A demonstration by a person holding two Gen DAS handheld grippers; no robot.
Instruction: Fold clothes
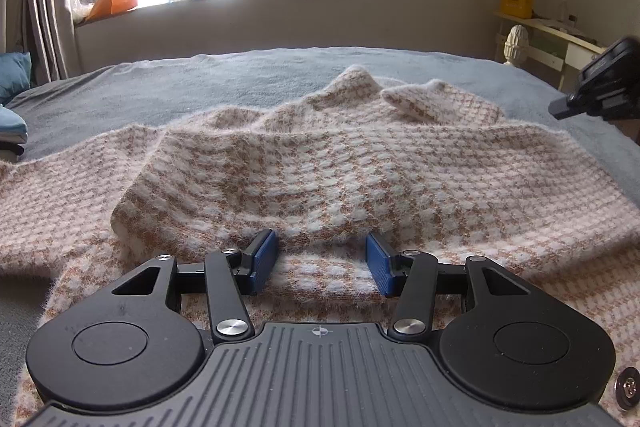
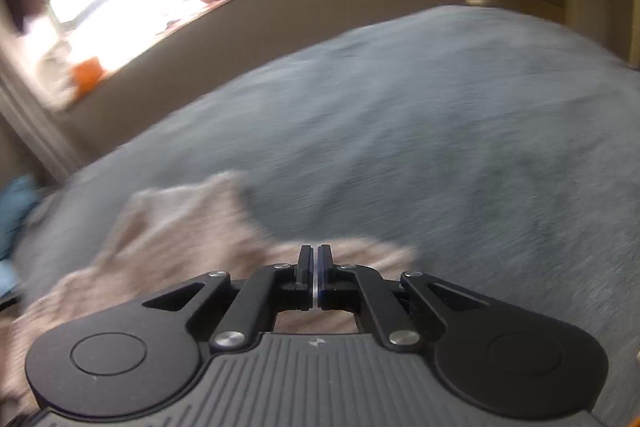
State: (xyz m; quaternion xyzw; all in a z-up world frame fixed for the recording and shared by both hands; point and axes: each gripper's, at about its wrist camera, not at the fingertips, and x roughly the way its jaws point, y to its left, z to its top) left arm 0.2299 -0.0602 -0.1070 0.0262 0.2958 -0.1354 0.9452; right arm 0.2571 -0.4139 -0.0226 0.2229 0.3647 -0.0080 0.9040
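The fuzzy pink-and-white checked sweater (image 1: 320, 163) lies spread on the grey-blue blanket (image 1: 248, 75) of the bed, with one part folded over its middle. The left gripper (image 1: 322, 261) hovers low over its near edge, blue pads wide apart, holding nothing. The right gripper (image 2: 314, 267) is above the sweater's right border, fingers pressed together with nothing visible between them; this view is blurred.
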